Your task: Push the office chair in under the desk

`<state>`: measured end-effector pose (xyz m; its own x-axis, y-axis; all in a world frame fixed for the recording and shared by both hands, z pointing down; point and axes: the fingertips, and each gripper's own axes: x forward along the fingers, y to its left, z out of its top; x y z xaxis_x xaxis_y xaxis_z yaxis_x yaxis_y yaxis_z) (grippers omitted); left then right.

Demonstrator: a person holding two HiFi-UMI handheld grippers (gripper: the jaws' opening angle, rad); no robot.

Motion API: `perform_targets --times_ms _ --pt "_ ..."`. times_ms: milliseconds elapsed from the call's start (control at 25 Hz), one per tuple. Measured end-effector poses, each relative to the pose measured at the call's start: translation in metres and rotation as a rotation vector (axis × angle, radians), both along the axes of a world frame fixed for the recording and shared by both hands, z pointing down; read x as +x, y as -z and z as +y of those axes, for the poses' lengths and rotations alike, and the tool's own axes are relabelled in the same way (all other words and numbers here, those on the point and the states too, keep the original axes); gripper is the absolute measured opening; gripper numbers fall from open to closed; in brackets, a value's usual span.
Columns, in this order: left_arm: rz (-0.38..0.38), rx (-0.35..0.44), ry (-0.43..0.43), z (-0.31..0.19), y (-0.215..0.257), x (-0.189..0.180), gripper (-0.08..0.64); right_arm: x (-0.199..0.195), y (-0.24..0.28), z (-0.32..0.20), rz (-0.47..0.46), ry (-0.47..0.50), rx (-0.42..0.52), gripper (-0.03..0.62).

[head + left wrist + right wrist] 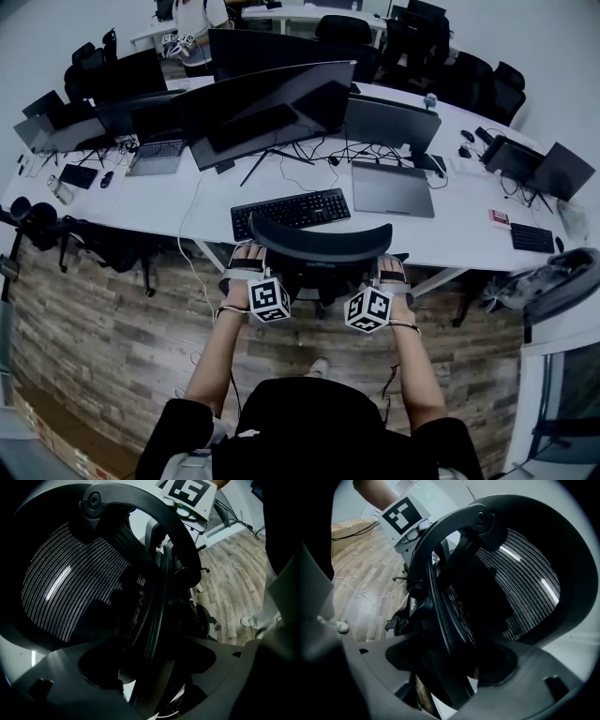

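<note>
Left hand-held gripper (247, 259): jaws closed down on the backrest rim (157, 597) of the office chair (321, 242), with the dark frame edge running between them. Right hand-held gripper (392, 272): same clamp on the opposite side of the rim, frame pinched between its jaws.

Chair sits at 12 o'clock from the person. The top of its back overlaps the near edge of the tabletop (450, 220), just at 6 o'clock of the keyboard (291, 211). Seat and base are mostly hidden beneath the backrest.

Risks, as judged:
- Both grips are high, on a thin curved rim. An uneven push would likely swivel the chair rather than roll it straight.
- A slanted desk leg (439, 281) stands at 4 o'clock of the chair, so a skewed run could bump the base into it.
- A white cable (187, 248) hangs off the tabletop at 9 o'clock and could snag if the chair drifts that way.
- Armrest height against the tabletop edge cannot be read. Too hard a shove could knock it.
</note>
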<state>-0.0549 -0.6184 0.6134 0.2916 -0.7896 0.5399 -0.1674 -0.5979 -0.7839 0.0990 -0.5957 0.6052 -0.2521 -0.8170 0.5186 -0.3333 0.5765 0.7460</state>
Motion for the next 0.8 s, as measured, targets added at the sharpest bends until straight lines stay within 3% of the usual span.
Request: perform_targets --times_ms 400,800 --pt "-0.030 0.020 0.049 -0.023 -0.004 -0.015 0.364 -0.018 0.002 -0.008 -0.033 0.056 0.004 0.324" --pt "-0.009 0.055 0.050 -0.027 0.000 -0.016 0.368 -0.021 0.003 -0.009 -0.042 0.075 0.010 0.324"
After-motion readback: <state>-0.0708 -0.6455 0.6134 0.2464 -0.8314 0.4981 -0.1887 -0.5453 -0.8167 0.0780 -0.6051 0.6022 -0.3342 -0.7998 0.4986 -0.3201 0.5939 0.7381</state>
